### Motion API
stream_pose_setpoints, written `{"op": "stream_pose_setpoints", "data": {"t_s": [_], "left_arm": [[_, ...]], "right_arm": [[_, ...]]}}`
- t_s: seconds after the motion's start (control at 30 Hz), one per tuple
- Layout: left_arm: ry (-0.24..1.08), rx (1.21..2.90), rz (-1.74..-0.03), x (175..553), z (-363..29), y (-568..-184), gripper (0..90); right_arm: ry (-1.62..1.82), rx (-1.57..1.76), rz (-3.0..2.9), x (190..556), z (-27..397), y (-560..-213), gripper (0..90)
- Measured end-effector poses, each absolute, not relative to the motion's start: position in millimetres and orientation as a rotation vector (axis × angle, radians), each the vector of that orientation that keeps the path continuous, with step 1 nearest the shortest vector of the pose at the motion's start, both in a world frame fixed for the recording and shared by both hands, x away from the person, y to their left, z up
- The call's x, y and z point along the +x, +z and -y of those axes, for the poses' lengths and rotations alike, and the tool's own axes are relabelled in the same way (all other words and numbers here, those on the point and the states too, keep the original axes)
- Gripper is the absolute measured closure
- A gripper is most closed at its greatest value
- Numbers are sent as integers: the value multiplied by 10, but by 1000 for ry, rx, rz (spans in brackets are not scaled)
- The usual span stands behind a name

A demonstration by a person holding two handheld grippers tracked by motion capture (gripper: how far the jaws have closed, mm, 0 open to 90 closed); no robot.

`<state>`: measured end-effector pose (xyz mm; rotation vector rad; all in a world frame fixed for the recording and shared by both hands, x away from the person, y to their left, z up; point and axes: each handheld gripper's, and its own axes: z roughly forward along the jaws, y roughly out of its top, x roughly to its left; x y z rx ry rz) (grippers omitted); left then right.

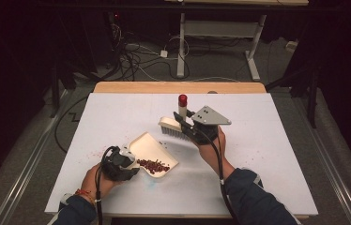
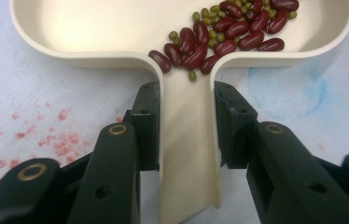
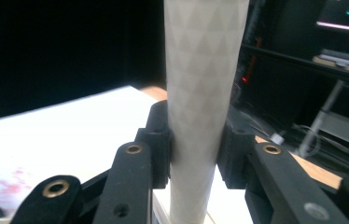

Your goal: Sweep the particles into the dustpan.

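A cream dustpan (image 1: 154, 152) is held low on the white surface (image 1: 267, 164) by the left claw (image 1: 125, 161), whose black jaws are pressed onto either side of the pan's narrow handle, as seen in the left gripper view. A heap of red kidney beans (image 2: 228, 35) mixed with small green mung beans (image 2: 210, 14) is gathered at the handle end of the pan (image 2: 116, 28). The left hand (image 1: 96, 180) is kept close to the near edge, wrist low, with the pan roughly level and its open lip turned away.

Farther out, a hand brush (image 1: 172, 126) with a red-tipped handle is pinched by the right claw (image 1: 186, 123); in the right gripper view its jaws are clamped on the textured white handle (image 3: 200, 93). The right hand (image 1: 213, 147) is raised off the surface, forearm angled inward, with the bristles hanging just beyond the pan's lip.

A spill is judged the main risk: should the pan be tipped, beans could roll out over the open lip. The brush handle could also slide through the jaws if it is swung hard. Pink stains (image 2: 53, 142) are left on the surface beside the pan.
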<state>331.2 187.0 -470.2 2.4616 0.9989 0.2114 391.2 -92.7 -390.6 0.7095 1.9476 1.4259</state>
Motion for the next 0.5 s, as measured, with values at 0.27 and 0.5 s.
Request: {"op": "stream_pose_setpoints", "data": {"t_s": [0.27,0.5], "left_arm": [[214,2464,-1006,3313,-1927,-4689,634],[222,2462,-1005,3314,-1930,-4687,634]], "right_arm": [[1363,772,-1913,4067,934,-4049,701],[1378,791,-1920,4107,936,-4084,701]]}}
